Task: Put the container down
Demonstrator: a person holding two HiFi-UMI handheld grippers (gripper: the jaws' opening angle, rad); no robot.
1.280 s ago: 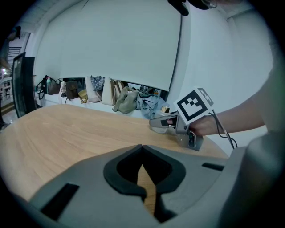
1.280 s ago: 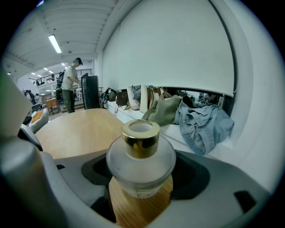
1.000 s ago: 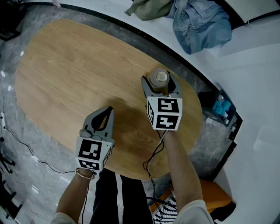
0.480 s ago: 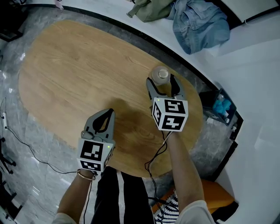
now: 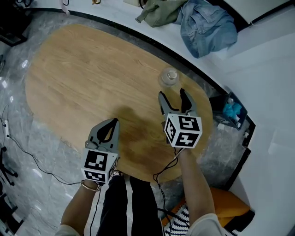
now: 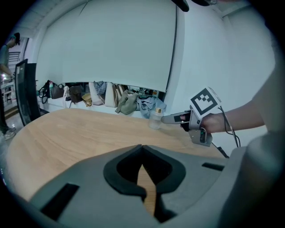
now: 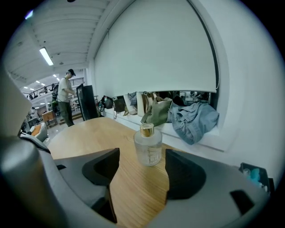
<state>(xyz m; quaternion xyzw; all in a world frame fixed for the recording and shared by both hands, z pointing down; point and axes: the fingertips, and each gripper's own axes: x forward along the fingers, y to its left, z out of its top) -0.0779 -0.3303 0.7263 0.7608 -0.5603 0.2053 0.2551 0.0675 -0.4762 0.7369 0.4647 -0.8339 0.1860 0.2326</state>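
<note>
Since a second ago our right gripper [image 5: 172, 96] has drawn back toward us and off the bottle [image 5: 169, 77], which it then enclosed. The bottle itself has stayed where it was on the table [image 5: 83, 78].

Nearest to us, our left gripper [image 5: 114, 122] hovers low over the near edge of the table. Its own view shows the jaws pressed together with nothing between them [image 6: 142, 156], only wood grain in the slit below. It plays no part in this step.

A little farther out, our right gripper [image 7: 142, 173] is spread wide and holds nothing. Bare tabletop shows between its two dark pads.

Just beyond those fingertips stands the bottle [image 7: 148, 147], upright on its base, gold cap on top, its long axis vertical. It lies straight ahead of the right jaws, on their centre line, clear of both pads and outside the gap. From the left gripper view the bottle [image 6: 155, 119] sits just past the tip of the right gripper [image 6: 171, 118], apart from it.

We judge the putting-down done: the bottle rests on the wood by its own weight, toward the far right rim of the table. Our right hand is much the nearer one if it needs touching again. A straight pull back along the same line should keep the pads from clipping it.

Beyond the table, a denim jacket [image 5: 205, 25] and a green garment [image 5: 159, 11] lie heaped on the white ledge.
</note>
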